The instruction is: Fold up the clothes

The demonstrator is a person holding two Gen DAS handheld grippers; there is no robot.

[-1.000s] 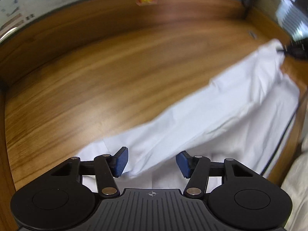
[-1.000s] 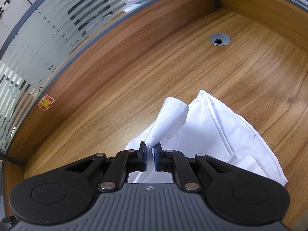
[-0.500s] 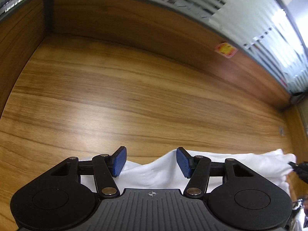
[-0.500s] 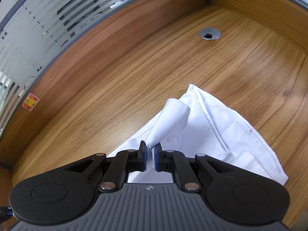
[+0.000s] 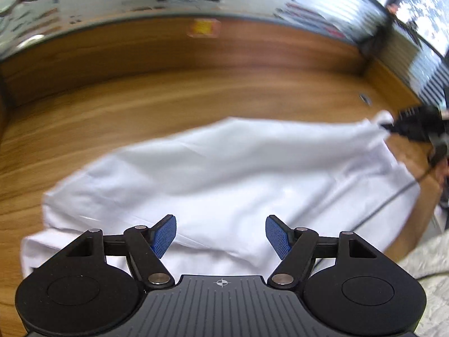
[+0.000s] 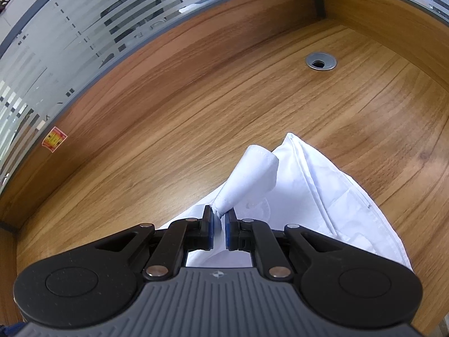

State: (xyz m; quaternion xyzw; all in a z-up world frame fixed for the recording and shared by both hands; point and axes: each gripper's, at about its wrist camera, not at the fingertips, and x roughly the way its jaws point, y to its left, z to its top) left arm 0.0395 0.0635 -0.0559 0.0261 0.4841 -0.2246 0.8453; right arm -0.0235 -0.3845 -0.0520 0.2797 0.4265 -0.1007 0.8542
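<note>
Mid-fold: right gripper was pinching the white shirt by one corner, left gripper opening over it, nothing gripped. Next probably needed a fresh grab near the desk's front edge.

We see a white shirt made of thin, smooth cloth with soft folds and stitched seams. It lies on a table of brown wood with dark grain lines and a soft shine. In the upper right of the right wrist view, a round hole ring in the table looks like shiny grey metal. The right gripper is matt black plastic with small silver metal pins. The left gripper has bumpy blue pads. Behind the table, the wall is striped frosted glass.
</note>
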